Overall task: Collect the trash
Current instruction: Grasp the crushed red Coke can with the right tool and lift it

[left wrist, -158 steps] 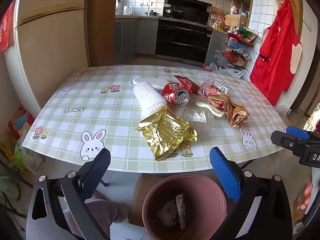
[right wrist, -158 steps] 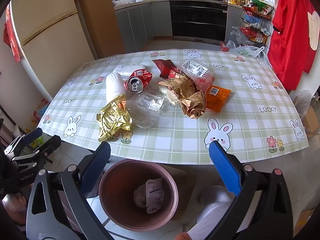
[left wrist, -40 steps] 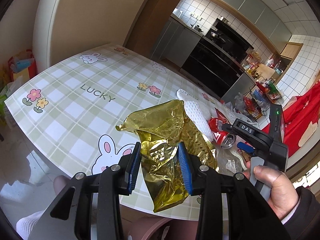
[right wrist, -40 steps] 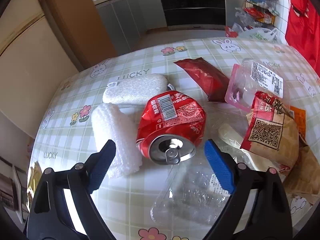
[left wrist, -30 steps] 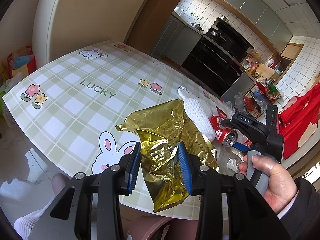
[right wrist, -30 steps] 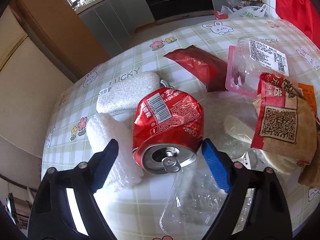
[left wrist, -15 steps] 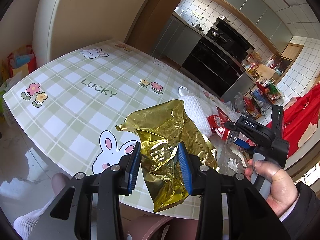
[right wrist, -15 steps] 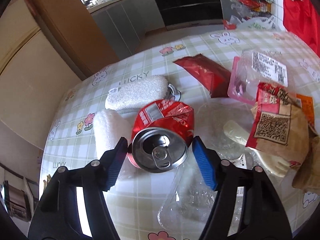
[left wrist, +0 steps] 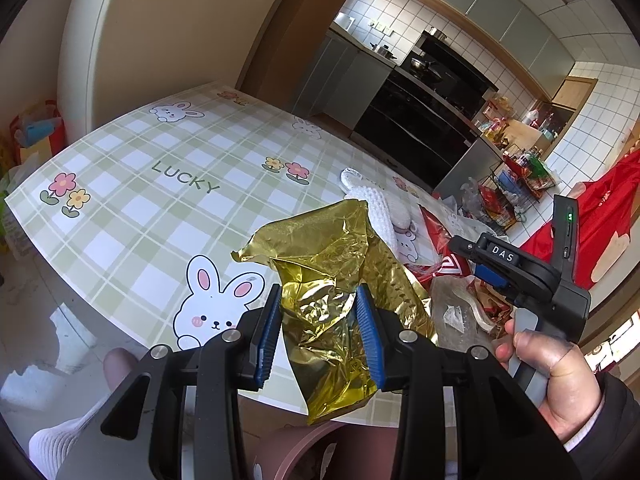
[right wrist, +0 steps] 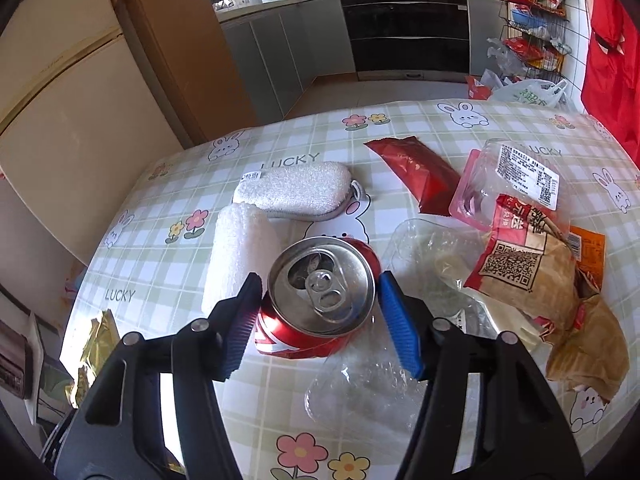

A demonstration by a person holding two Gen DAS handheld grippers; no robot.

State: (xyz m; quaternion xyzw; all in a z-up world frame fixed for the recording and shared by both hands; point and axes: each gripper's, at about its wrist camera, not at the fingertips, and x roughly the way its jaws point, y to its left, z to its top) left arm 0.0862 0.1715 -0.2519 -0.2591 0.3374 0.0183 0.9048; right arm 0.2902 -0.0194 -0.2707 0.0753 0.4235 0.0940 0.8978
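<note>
A crumpled gold foil wrapper [left wrist: 332, 280] hangs over the table's near edge, and my left gripper [left wrist: 316, 332] is shut on it. In the right wrist view a dented red drink can [right wrist: 320, 284] is tipped up so its silver top faces the camera. My right gripper [right wrist: 319, 278] has its jaws closing on the can, with both blue pads against its sides. The left wrist view shows the right gripper [left wrist: 492, 268] held by a person's hand [left wrist: 552, 368] to the right of the wrapper. A pink trash bin [left wrist: 280, 452] stands below the table edge.
On the checked tablecloth [right wrist: 160, 264] lie a white sponge [right wrist: 296, 190], a white knit roll [right wrist: 240, 256], a dark red wrapper [right wrist: 416, 172], a labelled clear tray [right wrist: 516, 176], a brown paper bag [right wrist: 532, 272] and crumpled clear plastic [right wrist: 372, 392] just beside the can.
The right gripper's jaws have narrowed onto the red can, and the can has tipped up off the table with its top turning toward the camera. The left gripper and the gold wrapper have not moved.
</note>
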